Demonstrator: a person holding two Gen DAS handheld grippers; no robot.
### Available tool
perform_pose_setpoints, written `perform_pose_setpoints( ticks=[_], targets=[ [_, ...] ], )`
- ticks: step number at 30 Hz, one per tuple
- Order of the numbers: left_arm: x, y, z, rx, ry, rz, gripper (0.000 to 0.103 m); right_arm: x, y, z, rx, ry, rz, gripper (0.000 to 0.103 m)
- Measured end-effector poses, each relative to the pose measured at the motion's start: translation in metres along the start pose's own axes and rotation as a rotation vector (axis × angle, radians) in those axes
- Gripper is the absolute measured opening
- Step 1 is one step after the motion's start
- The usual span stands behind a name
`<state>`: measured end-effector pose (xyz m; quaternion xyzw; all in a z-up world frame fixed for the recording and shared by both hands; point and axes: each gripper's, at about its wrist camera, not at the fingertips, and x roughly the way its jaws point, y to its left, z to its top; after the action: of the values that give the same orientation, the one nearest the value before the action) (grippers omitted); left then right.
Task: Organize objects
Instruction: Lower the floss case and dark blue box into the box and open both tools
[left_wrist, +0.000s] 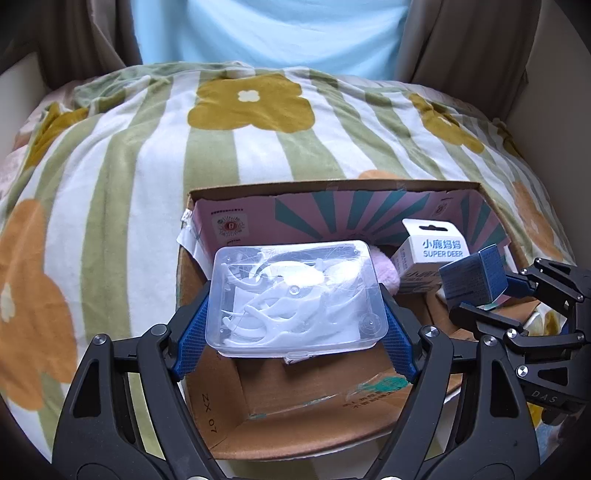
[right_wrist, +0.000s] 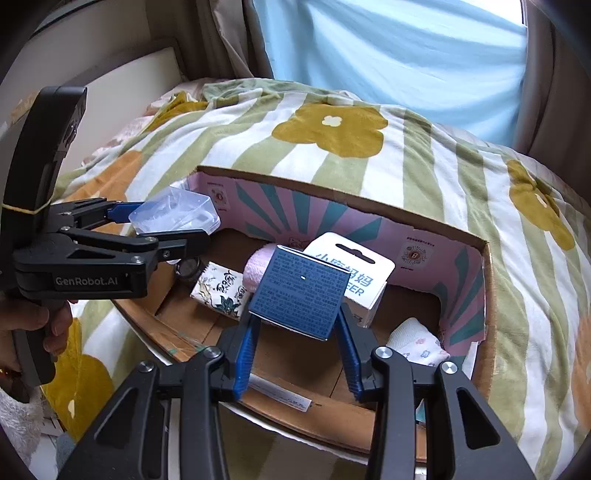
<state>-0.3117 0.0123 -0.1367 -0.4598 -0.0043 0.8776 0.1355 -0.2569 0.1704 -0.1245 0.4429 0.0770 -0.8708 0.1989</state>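
In the left wrist view, a clear plastic case (left_wrist: 295, 295) is clamped by the left hand-held gripper (left_wrist: 295, 314) above the cardboard box (left_wrist: 229, 413). In the right wrist view, a blue box (right_wrist: 301, 297) is clamped by the right hand-held gripper (right_wrist: 297, 339) over the same cardboard box (right_wrist: 485, 295).

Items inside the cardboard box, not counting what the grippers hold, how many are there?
5: pink plush roll and round metal object toward the back, floral packet front of those, Super Deer package centre, patterned white cloth right. More may be hidden.
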Motion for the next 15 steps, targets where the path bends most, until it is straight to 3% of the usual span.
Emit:
perform_pose_setpoints(
  ticks=[8,10,11,14,15],
  targets=[
    [0.0054,0.0035,0.0055,-0.017,0.013,-0.018,0.08,0.0073,-0.003,0.0021,0.017,0.013,0.025,0.039],
    [0.0068,0.0019,0.0065,-0.017,0.019,-0.018,0.09,0.0079,-0.0026,0.0024,0.029,0.012,0.015,0.041],
    [0.0072,0.002,0.0064,-0.018,0.022,-0.006,0.102,0.0084,-0.0032,0.003,0.04,0.017,0.015,0.052],
    [0.003,0.0041,0.0066,-0.037,0.0,-0.007,0.103,0.0066,-0.0073,0.0028,0.077,0.01,0.041,0.098],
    [0.0016,0.0053,0.0068,-0.044,-0.002,-0.01,0.103,0.0071,-0.008,0.002,0.083,0.019,0.053,0.103]
  ],
)
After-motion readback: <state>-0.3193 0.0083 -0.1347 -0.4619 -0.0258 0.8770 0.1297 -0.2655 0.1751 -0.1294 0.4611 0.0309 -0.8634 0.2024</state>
